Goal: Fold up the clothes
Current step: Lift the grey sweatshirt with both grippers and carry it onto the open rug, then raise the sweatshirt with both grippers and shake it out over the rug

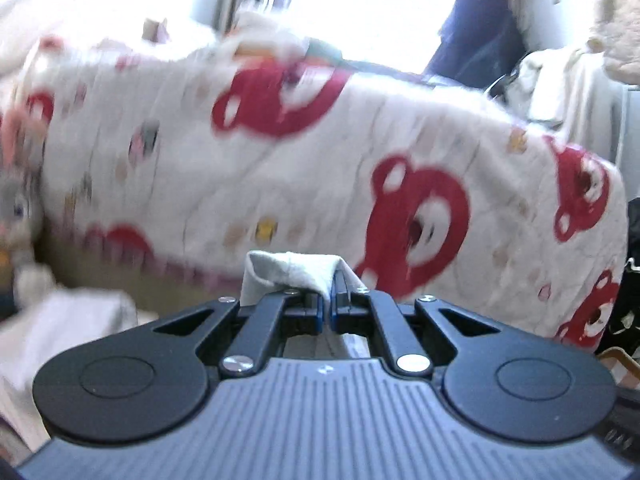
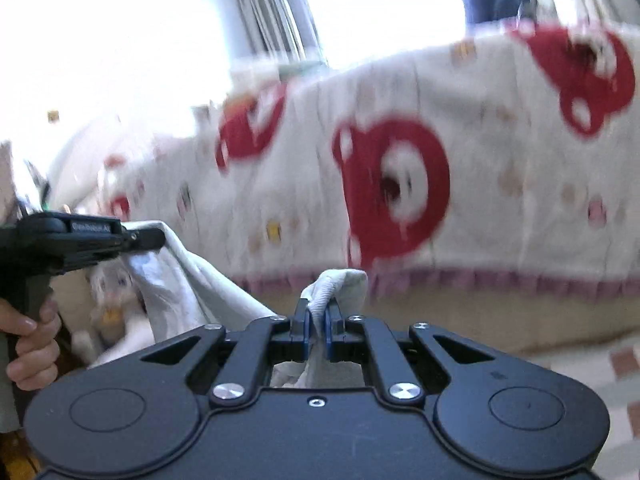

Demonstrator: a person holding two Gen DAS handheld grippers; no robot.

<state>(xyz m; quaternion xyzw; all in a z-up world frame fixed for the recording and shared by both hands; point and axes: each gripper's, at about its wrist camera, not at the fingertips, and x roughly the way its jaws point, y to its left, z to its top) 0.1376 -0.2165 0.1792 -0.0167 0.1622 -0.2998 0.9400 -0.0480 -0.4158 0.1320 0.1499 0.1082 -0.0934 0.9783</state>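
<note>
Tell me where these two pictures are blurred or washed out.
Left wrist view: bedspread smeared by motion blur, window blown out white, left claw and pinched cloth sharp. Right wrist view: same blur on the bedspread, glare top left, right claw crisp.

A pale grey-white garment (image 2: 188,280) hangs in the air, limp and creased, one ribbed edge (image 2: 326,296) bunched upward, another fold (image 1: 292,270) pinched

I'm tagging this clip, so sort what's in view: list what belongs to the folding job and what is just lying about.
Part of the job:
- light grey garment, held up between both grippers
- left gripper, shut on a garment edge
- right gripper, shut on a ribbed edge
- hand holding the left gripper's handle

Just lying about:
- bear-print blanket on the bed
- curtain
- plush toy, blurred
</note>
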